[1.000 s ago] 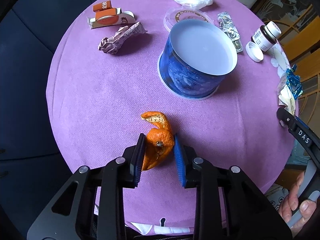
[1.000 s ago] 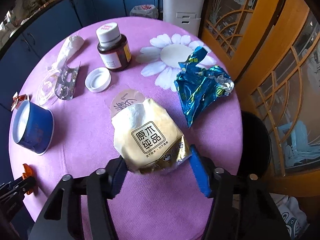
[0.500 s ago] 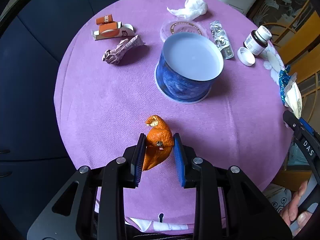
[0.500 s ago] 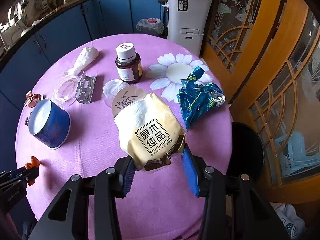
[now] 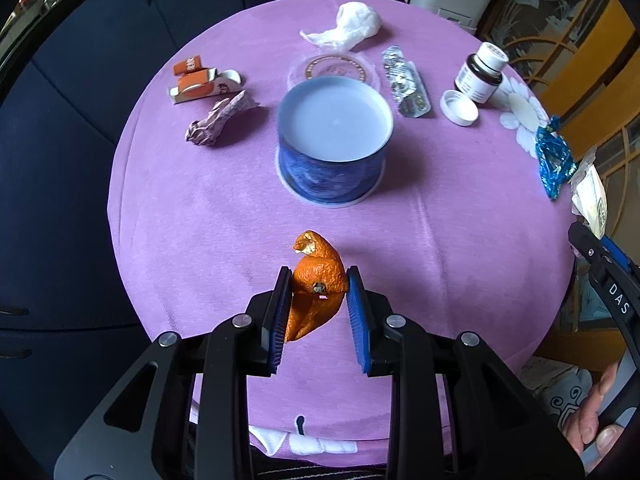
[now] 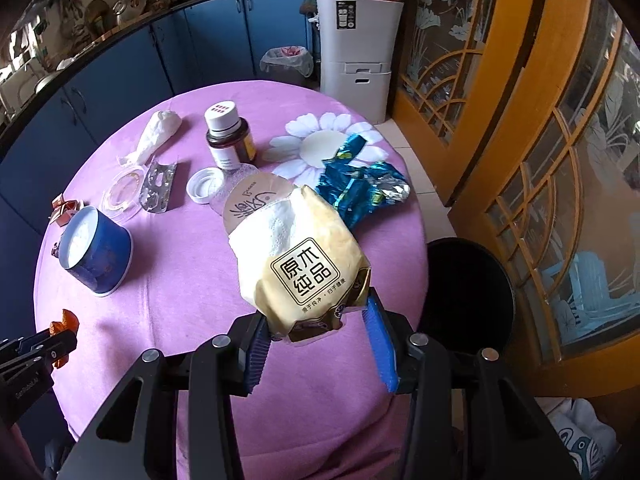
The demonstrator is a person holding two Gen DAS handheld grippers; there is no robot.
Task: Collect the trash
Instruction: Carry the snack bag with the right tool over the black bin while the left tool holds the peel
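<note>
My left gripper (image 5: 318,286) is shut on an orange peel (image 5: 316,284) and holds it above the near part of the round purple table (image 5: 200,220). My right gripper (image 6: 318,318) is shut on a cream and gold tissue packet (image 6: 298,258), lifted above the table's right side. A blue tub (image 5: 334,146), white inside, stands mid-table; it also shows in the right wrist view (image 6: 96,250). A crumpled blue foil wrapper (image 6: 360,188) lies by the daisy print.
Also on the table are a crumpled pink paper (image 5: 218,124), an orange carton (image 5: 200,84), a white tissue wad (image 5: 348,26), a clear lid (image 5: 334,70), a blister pack (image 5: 406,88), a brown bottle (image 5: 480,74) and its white cap (image 5: 459,108). A black bin (image 6: 468,292) stands at the table's right.
Both grippers closed on their items and rose away from the table; the orange peel and the tissue packet came up with them, so more of the table and room shows.
</note>
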